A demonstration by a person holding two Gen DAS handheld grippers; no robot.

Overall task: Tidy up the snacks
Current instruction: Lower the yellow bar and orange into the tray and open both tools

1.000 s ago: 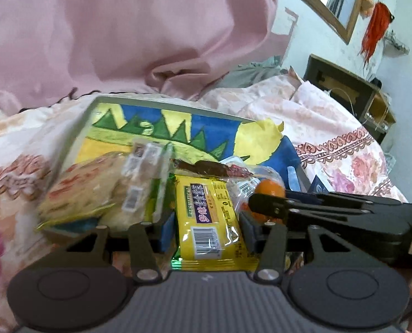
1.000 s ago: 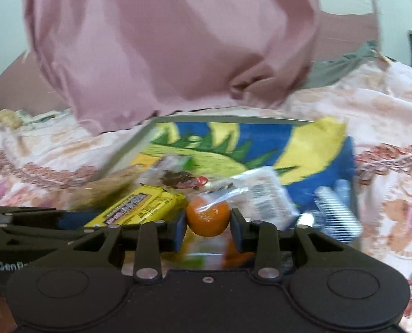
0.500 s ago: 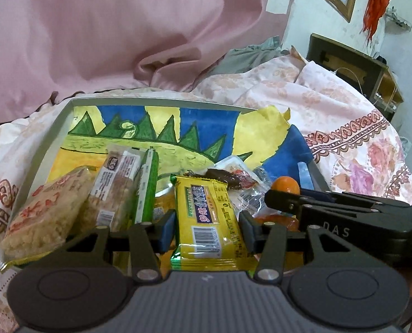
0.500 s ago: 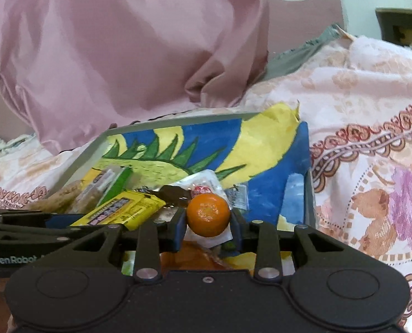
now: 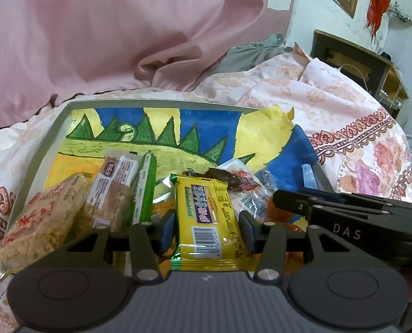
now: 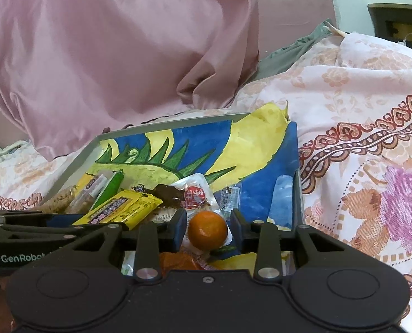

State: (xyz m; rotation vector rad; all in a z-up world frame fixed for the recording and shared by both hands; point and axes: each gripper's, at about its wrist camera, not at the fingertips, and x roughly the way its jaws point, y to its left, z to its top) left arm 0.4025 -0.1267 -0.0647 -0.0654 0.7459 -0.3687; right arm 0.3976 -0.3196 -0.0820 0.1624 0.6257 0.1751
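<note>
The left claw [image 5: 207,229] has its two blue pads spread either side of a yellow snack packet [image 5: 208,222], with a sliver of gap at each edge, so it brackets the packet without pinching it. The packet's near end disappears behind the claw body. The right claw [image 6: 208,229] sits parted around a small orange [image 6: 207,231], and whether the pads touch the fruit is hard to judge. Both lie in a shallow tray [image 5: 47,144] on the bed, lined with a painted blue, yellow and green sheet. A rice cake bar [image 5: 39,219], a green stick pack [image 5: 146,188] and crumpled wrappers crowd the tray's near end, their labels mostly unreadable.
</note>
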